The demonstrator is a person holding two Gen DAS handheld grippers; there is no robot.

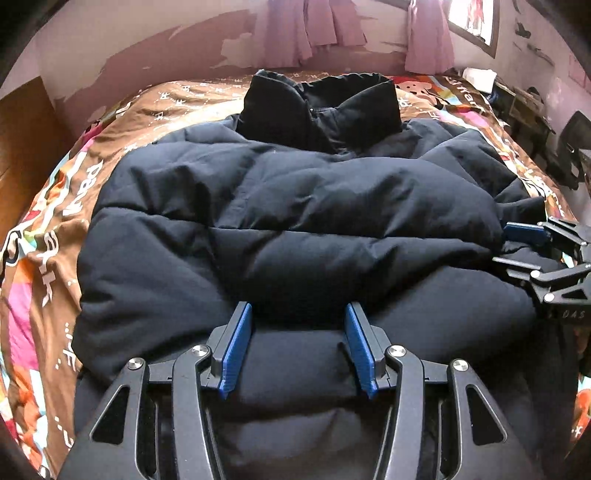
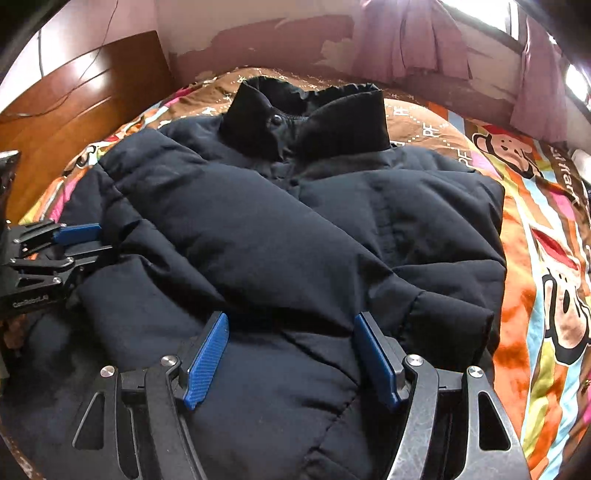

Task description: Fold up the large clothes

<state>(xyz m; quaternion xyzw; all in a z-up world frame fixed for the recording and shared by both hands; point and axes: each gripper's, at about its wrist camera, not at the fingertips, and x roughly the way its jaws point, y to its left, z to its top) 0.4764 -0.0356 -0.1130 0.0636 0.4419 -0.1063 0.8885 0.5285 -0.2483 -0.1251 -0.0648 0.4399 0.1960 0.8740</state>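
Note:
A dark navy puffer jacket (image 1: 288,206) lies face up on the bed, its black stand-up collar (image 1: 317,107) at the far end. Both sleeves are folded across the chest. My left gripper (image 1: 298,314) is open, its blue pads straddling the jacket's lower part. My right gripper (image 2: 291,325) is open over the jacket (image 2: 280,229), near the cuff (image 2: 454,317) of a folded sleeve. The right gripper also shows at the right edge of the left wrist view (image 1: 517,243), and the left gripper at the left edge of the right wrist view (image 2: 88,240).
The bed carries a brown and multicoloured cartoon-monkey cover (image 2: 535,236). A wooden headboard or cabinet (image 2: 81,96) stands at the left. A peeling wall with pink curtains (image 1: 325,33) runs behind. Dark furniture and clutter (image 1: 554,122) stand at the right of the bed.

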